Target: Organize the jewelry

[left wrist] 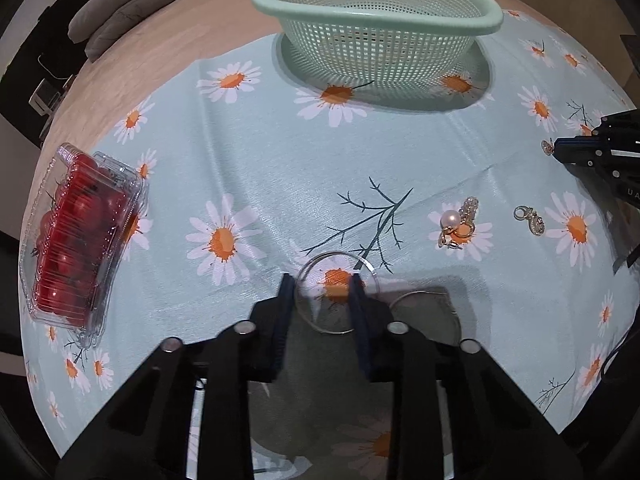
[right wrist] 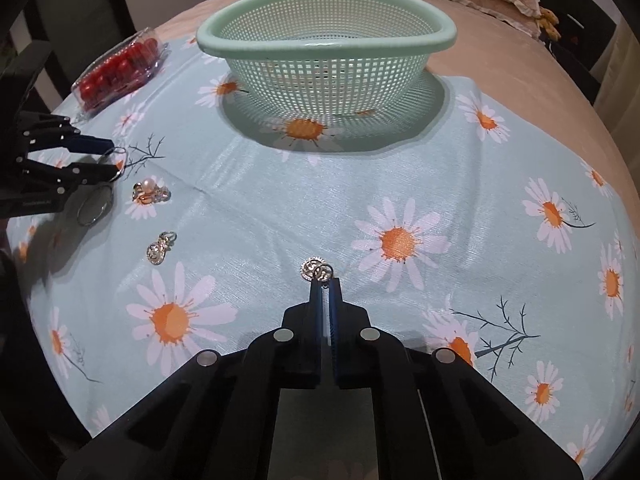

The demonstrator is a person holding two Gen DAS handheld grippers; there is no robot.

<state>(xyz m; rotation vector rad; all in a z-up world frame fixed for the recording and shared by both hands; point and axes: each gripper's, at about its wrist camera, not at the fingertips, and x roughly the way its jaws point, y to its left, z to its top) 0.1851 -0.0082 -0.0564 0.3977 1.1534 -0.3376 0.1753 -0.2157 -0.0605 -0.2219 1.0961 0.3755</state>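
i have the left gripper (left wrist: pixel 322 280) closed across a thin silver hoop earring (left wrist: pixel 338 293), one blue pad on each side of the ring, which lies on the pale blue daisy-print cloth (left wrist: pixel 280 184); a second silver hoop (left wrist: pixel 424 300) lies just to its right, partly in shadow. my right gripper (right wrist: pixel 325 282) is clenched on a small round silver charm earring (right wrist: pixel 316 270) that sticks out past its tips. between the two grippers lie a pearl and gold earring cluster (left wrist: pixel 458 220) and a small gold clasp charm (left wrist: pixel 530 218). the mint green plastic mesh basket (left wrist: pixel 376 12) stands well beyond both grippers, and a clear plastic box of red cherry tomatoes (left wrist: pixel 80 236) sits far left of my left one
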